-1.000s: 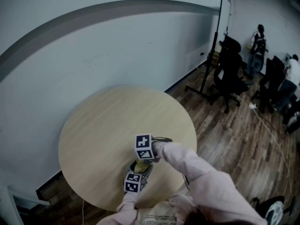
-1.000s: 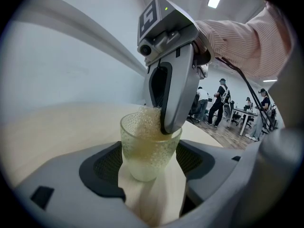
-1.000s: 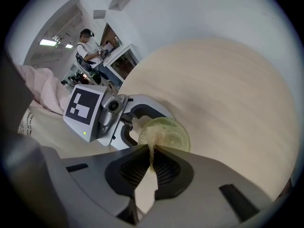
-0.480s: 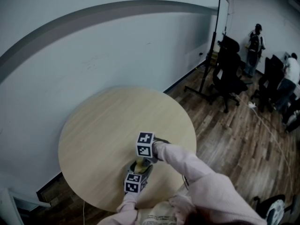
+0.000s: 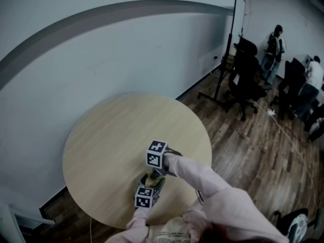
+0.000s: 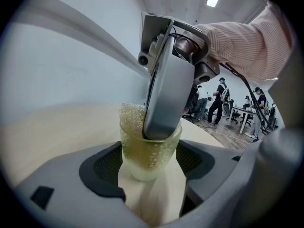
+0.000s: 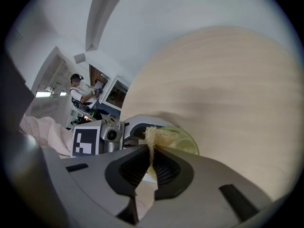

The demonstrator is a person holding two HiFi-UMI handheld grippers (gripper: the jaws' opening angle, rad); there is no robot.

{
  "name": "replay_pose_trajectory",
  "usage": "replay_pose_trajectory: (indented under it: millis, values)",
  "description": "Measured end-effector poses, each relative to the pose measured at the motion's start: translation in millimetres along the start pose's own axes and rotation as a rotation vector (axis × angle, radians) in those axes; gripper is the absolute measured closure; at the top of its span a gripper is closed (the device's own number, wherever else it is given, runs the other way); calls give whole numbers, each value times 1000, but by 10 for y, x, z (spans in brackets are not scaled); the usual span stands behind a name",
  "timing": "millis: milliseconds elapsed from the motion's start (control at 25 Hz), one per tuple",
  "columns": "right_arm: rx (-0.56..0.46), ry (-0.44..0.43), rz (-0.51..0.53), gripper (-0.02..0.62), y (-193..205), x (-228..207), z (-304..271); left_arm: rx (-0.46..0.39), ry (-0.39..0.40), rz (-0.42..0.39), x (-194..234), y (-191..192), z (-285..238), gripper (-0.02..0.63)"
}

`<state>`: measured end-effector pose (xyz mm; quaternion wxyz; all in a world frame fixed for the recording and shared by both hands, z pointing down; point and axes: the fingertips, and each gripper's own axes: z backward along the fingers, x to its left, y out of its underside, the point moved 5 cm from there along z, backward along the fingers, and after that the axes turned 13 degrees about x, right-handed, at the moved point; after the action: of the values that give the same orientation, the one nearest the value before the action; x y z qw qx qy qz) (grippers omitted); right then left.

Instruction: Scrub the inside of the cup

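Here's the left hand-held gripper [image 6: 150, 169], jaws spread wide and clamped on either side of the yellow-green dimpled translucent cup [image 6: 148, 153]. The cup stands upright between the dark ribbed pads [image 6: 105, 164], over the near edge of the round pale wooden bench [image 5: 116, 135]; whether its base touches the wood, I can't tell. From above comes the right hand-held gripper [image 7: 152, 149], jaws pinched nearly together on a thin pale yellow coarse sponge [image 7: 159, 135], its grey tip dipping down inside the cup. A tuft of sponge pokes up past the cup's left rim in the left gripper view. In the head view the pink striped sleeve [image 5: 202, 178] reaches in from the near right, and the two marker cubes sit close together.
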<state>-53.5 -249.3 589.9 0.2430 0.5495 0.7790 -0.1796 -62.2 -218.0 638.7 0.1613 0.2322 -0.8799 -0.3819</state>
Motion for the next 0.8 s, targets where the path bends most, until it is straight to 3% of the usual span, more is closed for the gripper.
replay_pose_trajectory:
  millis: [800]
  values:
    - [-193, -94, -219, 568, -73, -84, 86, -8, -10, -22, -2, -28, 8, 261]
